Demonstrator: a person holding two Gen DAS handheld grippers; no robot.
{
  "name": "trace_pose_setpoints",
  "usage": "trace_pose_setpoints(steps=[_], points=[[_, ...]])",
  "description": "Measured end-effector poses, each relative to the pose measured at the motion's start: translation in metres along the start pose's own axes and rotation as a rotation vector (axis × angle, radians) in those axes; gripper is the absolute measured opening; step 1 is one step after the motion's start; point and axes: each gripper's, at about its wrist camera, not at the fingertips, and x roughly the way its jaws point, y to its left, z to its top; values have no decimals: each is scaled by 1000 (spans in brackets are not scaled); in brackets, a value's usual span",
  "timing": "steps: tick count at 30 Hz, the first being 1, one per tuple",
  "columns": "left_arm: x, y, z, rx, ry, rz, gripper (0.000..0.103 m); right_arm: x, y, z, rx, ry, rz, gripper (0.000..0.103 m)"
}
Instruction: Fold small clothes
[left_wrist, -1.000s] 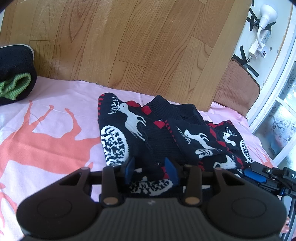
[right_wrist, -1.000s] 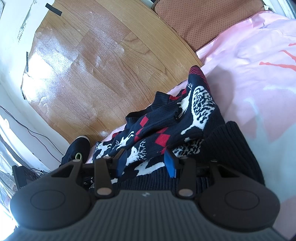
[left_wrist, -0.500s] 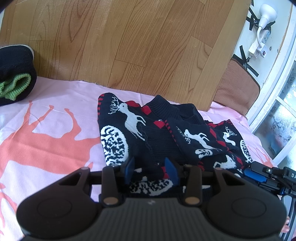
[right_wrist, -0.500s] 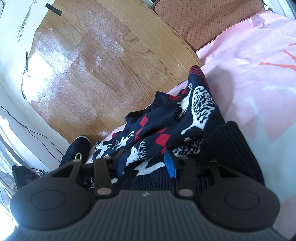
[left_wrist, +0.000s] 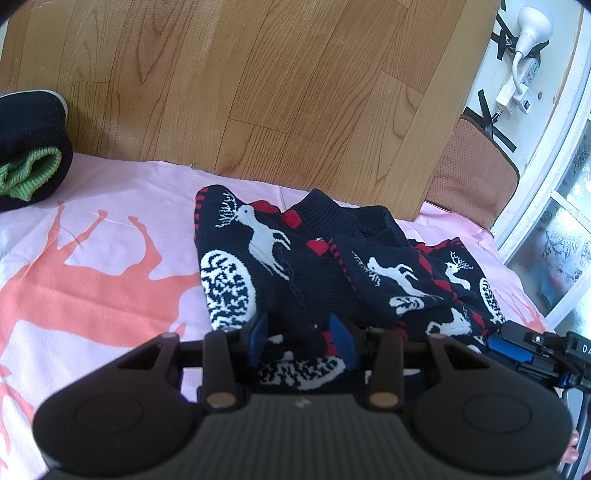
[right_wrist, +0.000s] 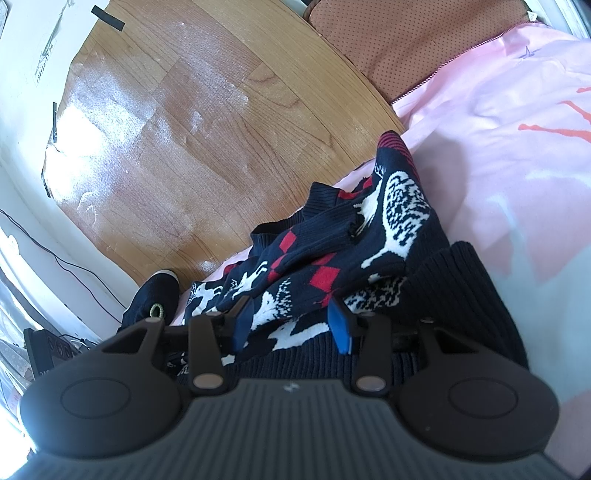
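Nothing has moved: both the left gripper (left_wrist: 301, 341) and right gripper (right_wrist: 291, 325) stay spread over the sweater (left_wrist: 332, 266)

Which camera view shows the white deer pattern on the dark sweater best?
The left wrist view: the sweater lies spread on the pink sheet, with several whole deer facing the camera. The right wrist view shows it bunched, its deer partly hidden by folds.

Pink deer-print sheet (left_wrist: 92, 266), wood floor (left_wrist: 258, 92), brown cushion (left_wrist: 469, 162), white power strip (left_wrist: 517, 88) on the wall.
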Motion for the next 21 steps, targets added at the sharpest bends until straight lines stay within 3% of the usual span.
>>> trace_pose_setpoints(steps=[21], points=[[0,1,1,6,1,-1,41,0,0,0,0,1,-1,48]])
